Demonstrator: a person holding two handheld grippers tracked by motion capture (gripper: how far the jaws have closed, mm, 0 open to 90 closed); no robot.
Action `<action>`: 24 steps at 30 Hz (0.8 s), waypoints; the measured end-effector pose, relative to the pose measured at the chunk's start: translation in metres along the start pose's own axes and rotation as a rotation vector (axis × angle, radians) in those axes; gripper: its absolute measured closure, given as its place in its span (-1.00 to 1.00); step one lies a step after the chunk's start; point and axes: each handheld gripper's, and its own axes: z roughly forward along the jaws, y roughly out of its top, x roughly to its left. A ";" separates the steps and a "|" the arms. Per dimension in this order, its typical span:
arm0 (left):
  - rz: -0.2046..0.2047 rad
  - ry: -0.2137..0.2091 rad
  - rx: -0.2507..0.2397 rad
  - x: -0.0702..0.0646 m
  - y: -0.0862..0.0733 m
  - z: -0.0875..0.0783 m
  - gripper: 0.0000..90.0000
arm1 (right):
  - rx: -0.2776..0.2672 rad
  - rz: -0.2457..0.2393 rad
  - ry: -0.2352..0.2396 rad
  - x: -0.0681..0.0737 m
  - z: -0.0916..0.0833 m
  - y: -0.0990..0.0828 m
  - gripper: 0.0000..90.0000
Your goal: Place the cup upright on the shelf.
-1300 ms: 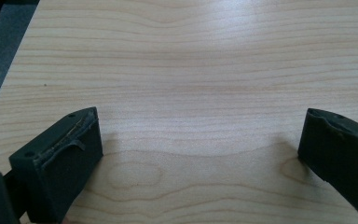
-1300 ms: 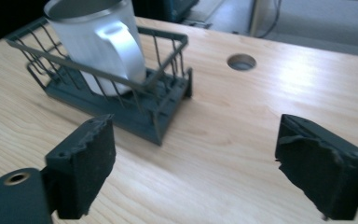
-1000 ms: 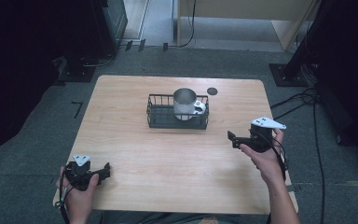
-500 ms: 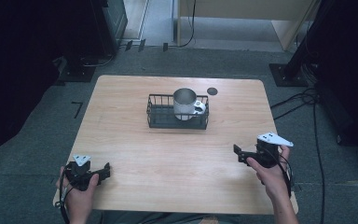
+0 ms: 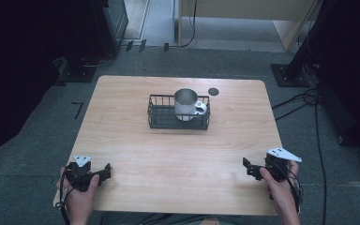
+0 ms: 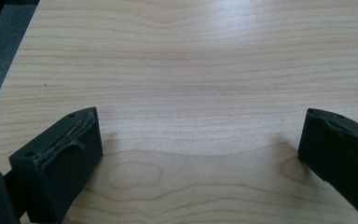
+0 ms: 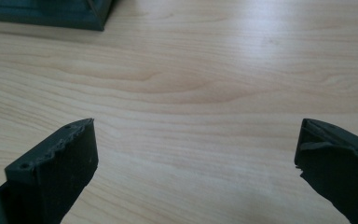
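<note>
Both grippers stand wide open and hold nothing: the left gripper (image 5: pixel 104 172) rests at the near left table (image 5: pixel 122 117) edge. The right gripper (image 5: pixel 249 167) has drawn back to the near right corner, well apart from the metal mug (image 5: pixel 186 103) standing inside the wire basket (image 5: pixel 157 112), so I judge the work finished.

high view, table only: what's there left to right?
left tool → wire basket → metal mug inside the basket → small dark disc → right tool
</note>
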 end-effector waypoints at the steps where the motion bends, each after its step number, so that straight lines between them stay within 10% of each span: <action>1: 0.000 0.000 0.000 0.000 0.000 0.000 -1.00 | 0.003 0.003 -0.004 -0.001 0.000 -0.002 -1.00; 24: 0.000 0.000 0.000 0.000 0.000 0.000 -1.00 | 0.098 0.011 -0.175 -0.017 0.005 -0.043 -1.00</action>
